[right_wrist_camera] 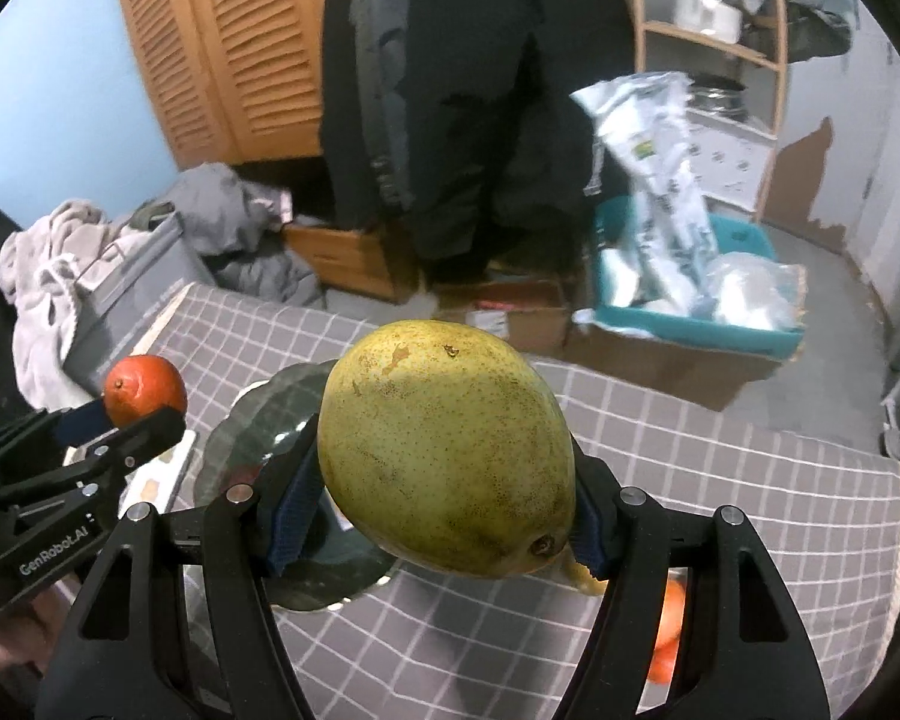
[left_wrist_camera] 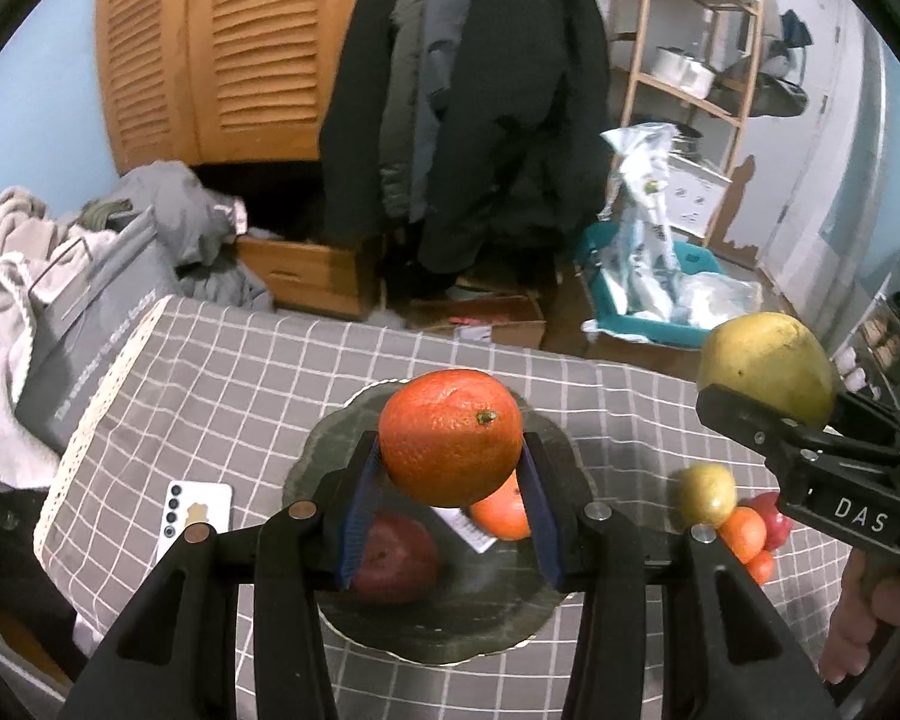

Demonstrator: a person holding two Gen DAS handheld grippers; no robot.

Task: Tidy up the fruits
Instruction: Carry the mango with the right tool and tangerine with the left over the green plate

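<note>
Fruit is held in both grippers above a table covered in grey checked cloth [left_wrist_camera: 222, 372]. The left gripper [left_wrist_camera: 450, 480] has its blue-padded fingers [left_wrist_camera: 363, 504] clamped on an orange [left_wrist_camera: 450, 438], lifted over a dark scalloped plate [left_wrist_camera: 492, 612]. On that plate lie a dark red fruit [left_wrist_camera: 396, 558] at about 8 o'clock of the held orange and a second orange [left_wrist_camera: 501, 513] at about 5 o'clock, beside a white slip of paper [left_wrist_camera: 471, 531]. The right gripper [right_wrist_camera: 444, 510] has its fingers pressed against both sides of a yellow-green pear [right_wrist_camera: 447, 456], held off the table; in the left wrist view that pear [left_wrist_camera: 765, 366] sits at 3 o'clock, well apart from the plate. Below it, on the cloth at about 4 o'clock of the plate, a loose cluster rests together: a small yellow-green fruit [left_wrist_camera: 707, 493], a small orange [left_wrist_camera: 744, 534], another smaller orange fruit [left_wrist_camera: 761, 567] and a red fruit [left_wrist_camera: 771, 516]. A white phone [left_wrist_camera: 195, 516] lies at 9 o'clock of the plate. Beyond the table hang dark coats [left_wrist_camera: 468, 102], with a teal bin [left_wrist_camera: 648, 318] at 1 o'clock.
</note>
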